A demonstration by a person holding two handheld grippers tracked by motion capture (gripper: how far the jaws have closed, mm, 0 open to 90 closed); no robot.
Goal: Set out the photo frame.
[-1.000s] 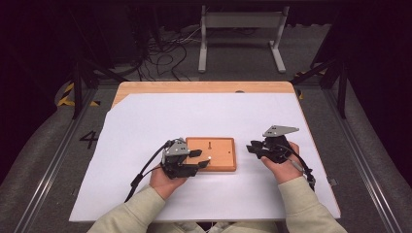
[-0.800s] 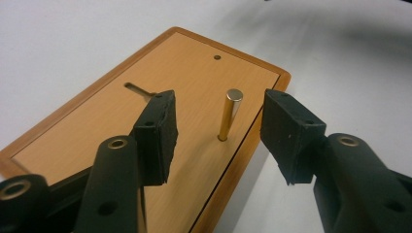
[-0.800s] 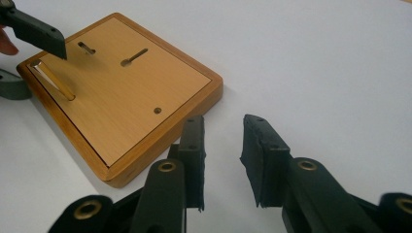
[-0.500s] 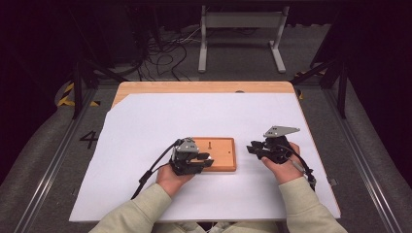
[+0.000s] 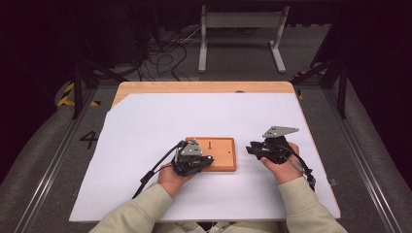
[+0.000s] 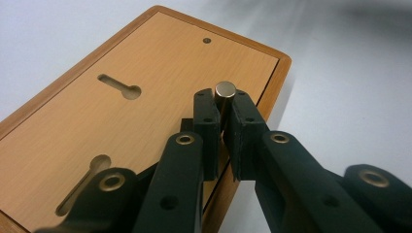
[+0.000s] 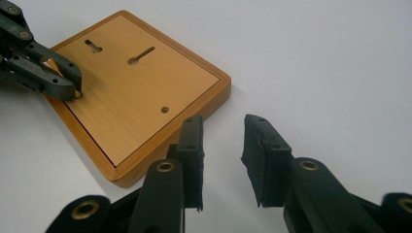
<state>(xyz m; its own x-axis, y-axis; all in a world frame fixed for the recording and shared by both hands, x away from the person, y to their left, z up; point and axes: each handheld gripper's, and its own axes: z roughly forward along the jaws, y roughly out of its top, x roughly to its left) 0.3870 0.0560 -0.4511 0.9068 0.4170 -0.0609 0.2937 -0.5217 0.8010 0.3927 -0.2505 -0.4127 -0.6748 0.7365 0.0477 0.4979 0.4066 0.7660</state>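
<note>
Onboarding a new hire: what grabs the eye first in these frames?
The orange wooden board at the middle of the white table, with keyhole slots cut in its face. Then the left gripper, whose jaws have just closed on a small metal pin standing at the board's edge. The right gripper waits open beside the board.

A light wooden surface (image 5: 204, 87) stood under a large white sheet (image 5: 145, 126) that covered nearly all of it. Grey carpeted floor (image 5: 29, 160) lay around it, marked with a black numeral 4 (image 5: 89, 140) and yellow-black hazard tape (image 5: 65, 94). Beyond, a pale grey metal stand (image 5: 240, 19) and tangled black cables (image 5: 160, 48) sat in darkness.
</note>
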